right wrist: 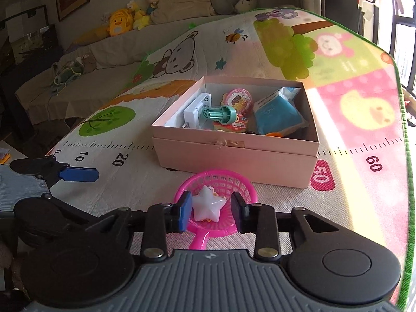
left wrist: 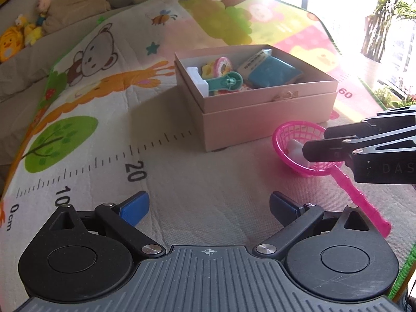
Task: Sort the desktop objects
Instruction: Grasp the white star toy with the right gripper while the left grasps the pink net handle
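Toys fill the pale cardboard box (right wrist: 234,153) that sits on the cartoon play mat (right wrist: 130,189): a teal stamp (right wrist: 221,114), a blue packet (right wrist: 275,117), a white plastic piece (right wrist: 193,115) and a round pink sticker toy (right wrist: 238,100); just in front of the box lies a pink toy net (right wrist: 234,186), handle toward the camera, with a white star-shaped toy (right wrist: 208,205) in its bowl; the right gripper (right wrist: 212,212) hangs over the net, its blue pads partly apart, one on each side of the star; the left pad is close against a star point, the right pad stands clear, so nothing is gripped; the left gripper (left wrist: 209,208) hovers over bare mat with its fingers spread wide and empty, the net (left wrist: 299,153) off to its right.
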`<state>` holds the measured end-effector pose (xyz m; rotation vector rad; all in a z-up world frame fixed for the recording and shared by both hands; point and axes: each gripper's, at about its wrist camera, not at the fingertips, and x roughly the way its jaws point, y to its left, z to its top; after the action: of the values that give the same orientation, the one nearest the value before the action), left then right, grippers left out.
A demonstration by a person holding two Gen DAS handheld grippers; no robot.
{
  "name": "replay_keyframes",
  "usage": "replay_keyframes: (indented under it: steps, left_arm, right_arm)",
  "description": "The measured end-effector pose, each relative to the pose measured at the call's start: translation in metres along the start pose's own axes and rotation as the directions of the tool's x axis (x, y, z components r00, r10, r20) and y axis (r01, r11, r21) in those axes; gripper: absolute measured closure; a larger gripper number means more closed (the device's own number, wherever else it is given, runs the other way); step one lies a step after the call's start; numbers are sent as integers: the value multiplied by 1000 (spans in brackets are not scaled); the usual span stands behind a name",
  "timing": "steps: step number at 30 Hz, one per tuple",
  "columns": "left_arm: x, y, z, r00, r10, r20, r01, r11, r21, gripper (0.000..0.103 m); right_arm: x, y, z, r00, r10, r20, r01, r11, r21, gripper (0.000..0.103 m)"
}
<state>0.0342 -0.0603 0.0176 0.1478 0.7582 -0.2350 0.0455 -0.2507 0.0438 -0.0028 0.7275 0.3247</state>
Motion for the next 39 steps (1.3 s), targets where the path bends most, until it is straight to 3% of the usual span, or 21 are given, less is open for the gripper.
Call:
replay_keyframes:
  steps: [7, 9, 17, 21, 25, 28, 34, 39]
  left_arm:
    - [0, 0, -1, 1000, -1, -1, 1, 1000, 1, 1]
    - [-1, 1, -1, 1000, -2, 0, 2, 1000, -1, 1]
    - [-3, 3, 0, 1000, -4, -1, 4, 1000, -7, 1]
    - [-9, 0, 4, 999, -34, 15, 34, 999, -21, 1]
    - [-16, -13, 13, 989, -143, 37, 144, 988, -50, 1]
    - [-15, -38, 21, 980, -193, 42, 194, 981, -22, 1]
    - [14, -88, 33, 990, -143, -7, 143, 988, 62, 1]
    - [29, -98, 27, 994, -105, -41, 109, 988, 108, 2]
  right_arm:
    - [26, -5, 8, 997, 59, -53, -54, 995, 80, 65]
    - [29, -4, 8, 995, 68, -70, -62, 995, 84, 74]
    - [3, -7, 14, 999, 53, 3, -53, 995, 87, 75]
    - [-25, -21, 18, 997, 18, 73, -26, 993, 112, 75]
    - [-51, -37, 13, 988, -98, 122, 86, 991, 103, 75]
    - [-58, -46, 3, 981, -158, 115, 148, 984, 95, 75]
    - [-58, -65, -17, 977, -196, 86, 184, 974, 130, 75]
    - [-57, -72, -26, 979, -190, 73, 177, 973, 148, 75]
